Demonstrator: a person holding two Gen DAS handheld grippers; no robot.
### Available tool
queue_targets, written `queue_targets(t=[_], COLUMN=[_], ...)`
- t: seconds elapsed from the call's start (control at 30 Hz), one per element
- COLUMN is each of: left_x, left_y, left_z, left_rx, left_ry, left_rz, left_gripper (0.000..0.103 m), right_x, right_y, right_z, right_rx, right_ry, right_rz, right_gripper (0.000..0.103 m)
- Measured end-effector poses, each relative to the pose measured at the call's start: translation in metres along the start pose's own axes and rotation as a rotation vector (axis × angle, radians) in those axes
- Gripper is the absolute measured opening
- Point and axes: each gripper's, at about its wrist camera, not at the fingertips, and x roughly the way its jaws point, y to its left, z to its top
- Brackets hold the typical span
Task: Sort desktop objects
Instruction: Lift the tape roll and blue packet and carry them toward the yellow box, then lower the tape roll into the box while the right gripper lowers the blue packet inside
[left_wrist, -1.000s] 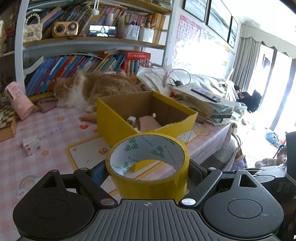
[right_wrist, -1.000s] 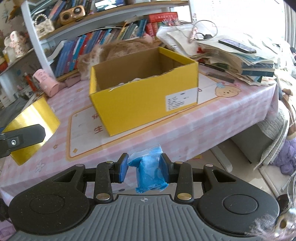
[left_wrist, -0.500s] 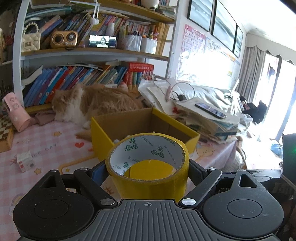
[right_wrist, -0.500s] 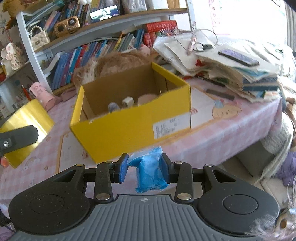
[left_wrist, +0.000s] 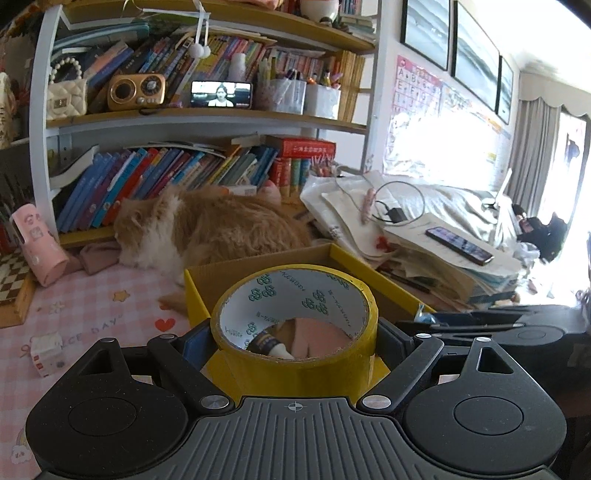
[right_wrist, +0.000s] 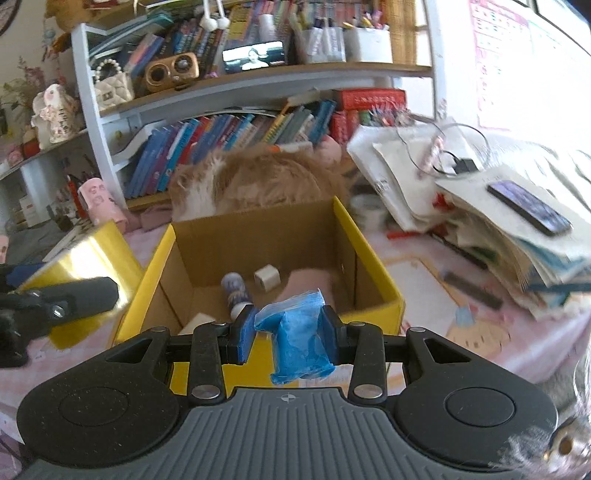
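Observation:
My left gripper (left_wrist: 293, 341) is shut on a roll of yellow tape (left_wrist: 295, 365), held wide between its pads just over the near edge of the yellow cardboard box (left_wrist: 192, 295). In the right wrist view my right gripper (right_wrist: 288, 332) is shut on a crumpled blue plastic packet (right_wrist: 299, 338), above the near wall of the same box (right_wrist: 376, 273). Inside the box lie a small bottle (right_wrist: 236, 291), a white cube (right_wrist: 266, 277) and a pink item (right_wrist: 306, 282). The left gripper's finger and the tape (right_wrist: 79, 258) show at the left of the right wrist view.
An orange cat (left_wrist: 207, 229) lies behind the box, against the bookshelf (left_wrist: 184, 122). A tall stack of papers (left_wrist: 443, 258) with a phone (left_wrist: 459, 245) on it stands to the right. A pink cup (left_wrist: 38, 243) and a small white box (left_wrist: 46, 352) sit at the left on the pink tablecloth.
Both grippers have moved forward and a little up toward the box, each keeping its grip. The right one now looks down into the box; the left one has reached its near edge.

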Motion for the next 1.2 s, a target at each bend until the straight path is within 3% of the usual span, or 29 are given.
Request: queue_targets(t=[0.47,0.8,1.2], left_x=[0.034,0.065,0.092], left_y=[-0.014,-0.014,-0.007], left_z=[0.009,-0.001,0.002], left_rx=[-0.016,0.009,0.032], left_ry=[0.015,0.104,0.150], left_rz=[0.090,0.150,0.176], left_gripper=[0.090,0.090,0.090], right_x=[0.048,0.092,0.132], right_y=[-0.019,-0.023,-0.026], right_z=[0.024,0.026,0.028], right_rx=[-0.092,-0.147,-0.191], right_ry=[0.047,0.149,0.255], right_rz=[0.110,0.194,0.247], right_gripper=[0.034,0.034,0.034])
